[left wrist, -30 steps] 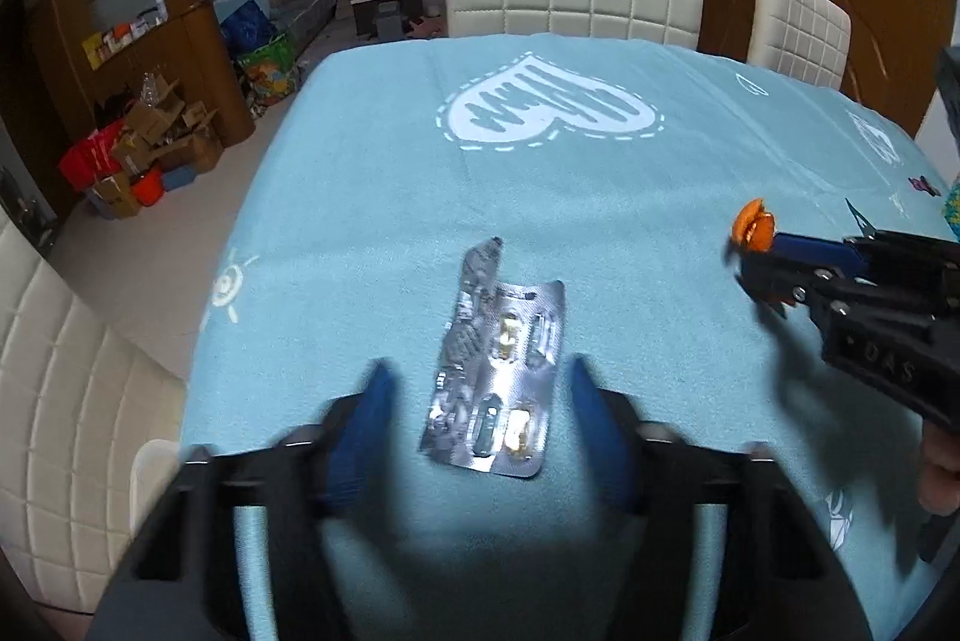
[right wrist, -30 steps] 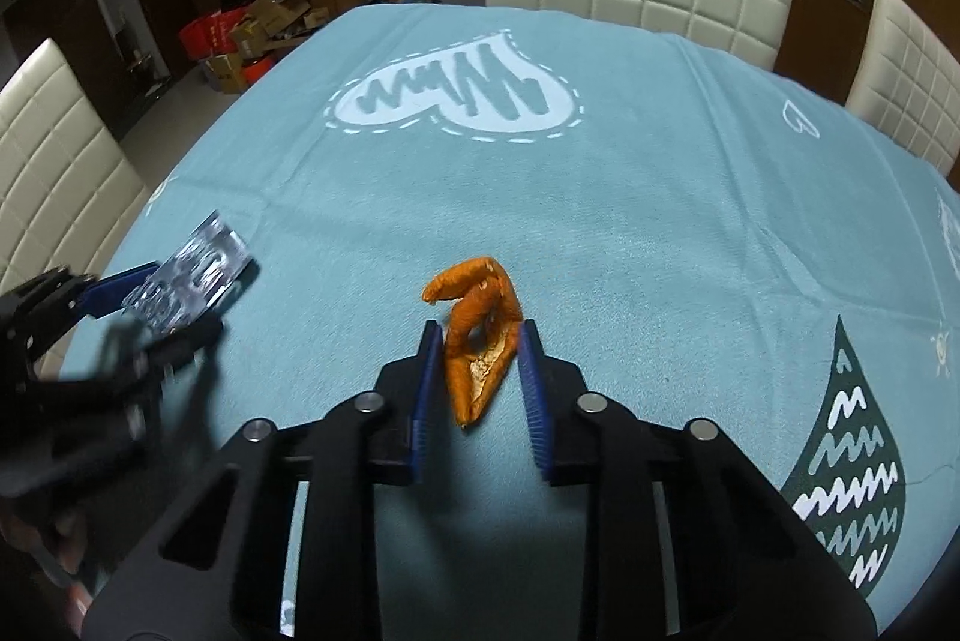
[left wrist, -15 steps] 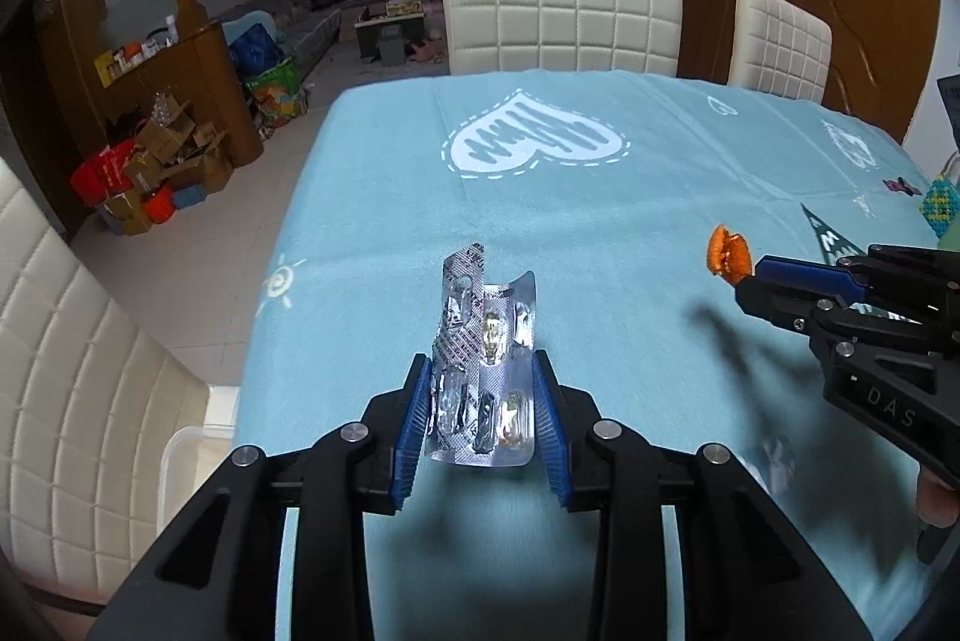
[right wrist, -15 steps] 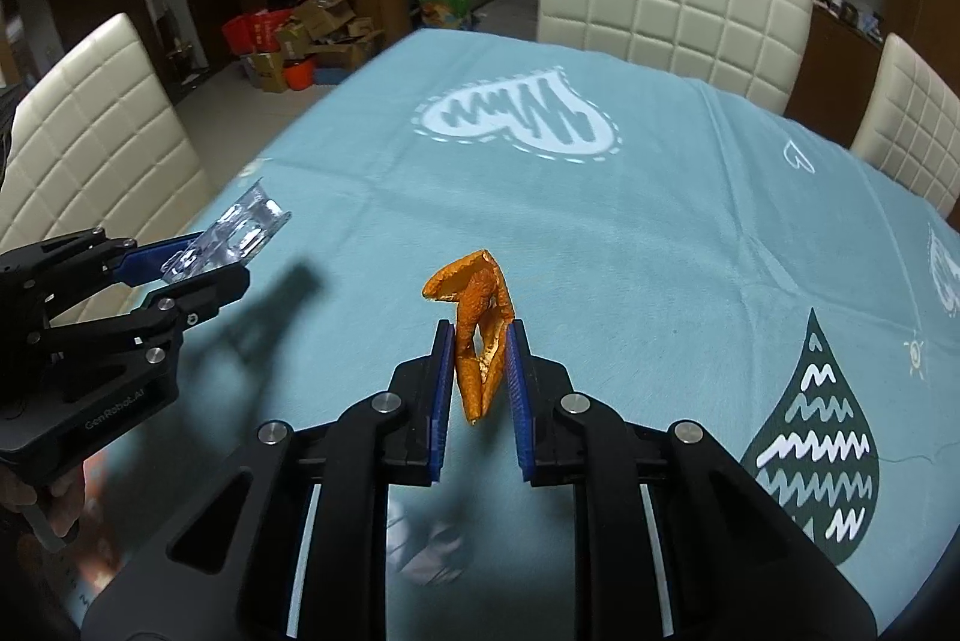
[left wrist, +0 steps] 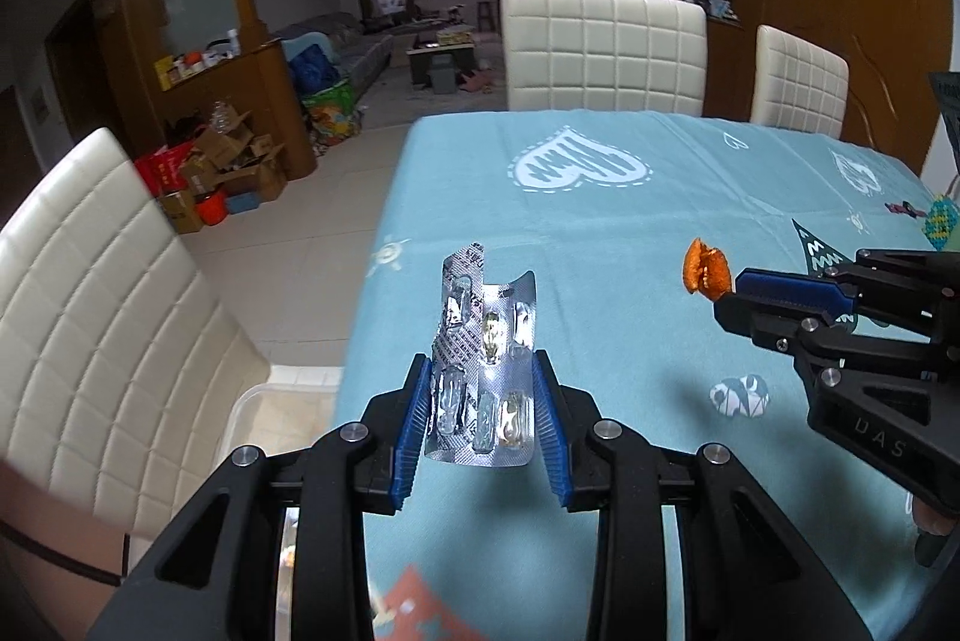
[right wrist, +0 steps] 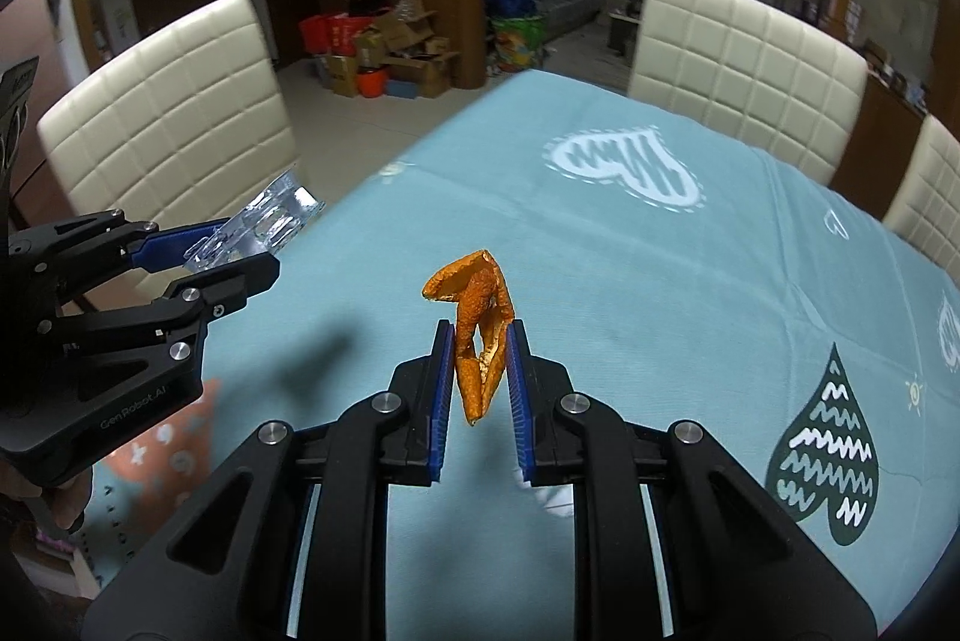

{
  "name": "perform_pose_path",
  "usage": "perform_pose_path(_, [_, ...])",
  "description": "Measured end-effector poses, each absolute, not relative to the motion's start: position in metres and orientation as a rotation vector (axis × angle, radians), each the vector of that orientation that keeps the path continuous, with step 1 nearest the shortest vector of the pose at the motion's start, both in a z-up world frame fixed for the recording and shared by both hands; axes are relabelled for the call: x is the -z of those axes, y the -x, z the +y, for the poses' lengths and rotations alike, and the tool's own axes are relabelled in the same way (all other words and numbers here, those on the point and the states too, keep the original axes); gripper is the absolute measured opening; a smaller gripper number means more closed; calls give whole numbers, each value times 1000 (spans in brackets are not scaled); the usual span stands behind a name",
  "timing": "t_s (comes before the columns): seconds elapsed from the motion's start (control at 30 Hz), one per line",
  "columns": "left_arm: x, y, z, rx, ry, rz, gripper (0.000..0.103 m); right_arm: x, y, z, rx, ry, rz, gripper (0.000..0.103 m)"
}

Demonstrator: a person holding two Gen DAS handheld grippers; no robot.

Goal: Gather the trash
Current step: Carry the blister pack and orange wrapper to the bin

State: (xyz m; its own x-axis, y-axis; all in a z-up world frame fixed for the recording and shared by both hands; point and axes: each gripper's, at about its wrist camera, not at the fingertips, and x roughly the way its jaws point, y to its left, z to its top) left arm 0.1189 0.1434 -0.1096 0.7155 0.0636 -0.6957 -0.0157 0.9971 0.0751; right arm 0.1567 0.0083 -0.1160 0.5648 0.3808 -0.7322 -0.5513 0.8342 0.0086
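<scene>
My left gripper (left wrist: 483,419), jaws narrowed, clamps a silver blister pack (left wrist: 483,371) standing upright above the blue tablecloth (left wrist: 600,233). My right gripper (right wrist: 478,389), nearly closed, pinches an orange peel (right wrist: 477,323), likewise clear of the cloth. White chairs (left wrist: 603,47) flank the table.

Left gripper (left wrist: 482,416): jaws closed in onto the blister pack (left wrist: 483,362), now lifted clear of the tablecloth (left wrist: 630,233).
Right gripper (right wrist: 478,380): squeezed tighter on the orange peel (right wrist: 477,326), now raised off the cloth too.
</scene>
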Motion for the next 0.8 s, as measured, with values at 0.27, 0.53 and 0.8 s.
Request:
perform_pose_path(0.27, [99,-82,172,-130,-38,752,33,107,-130,44,-647,272,771,20])
perform_pose_path(0.53, [95,-56,203,-205,2,742,33,102,-110,78,-719,309,755,20])
perform_pose_path(0.8, [93,-43,227,-256,18,732,33,98,-100,115,-780,335,737,20])
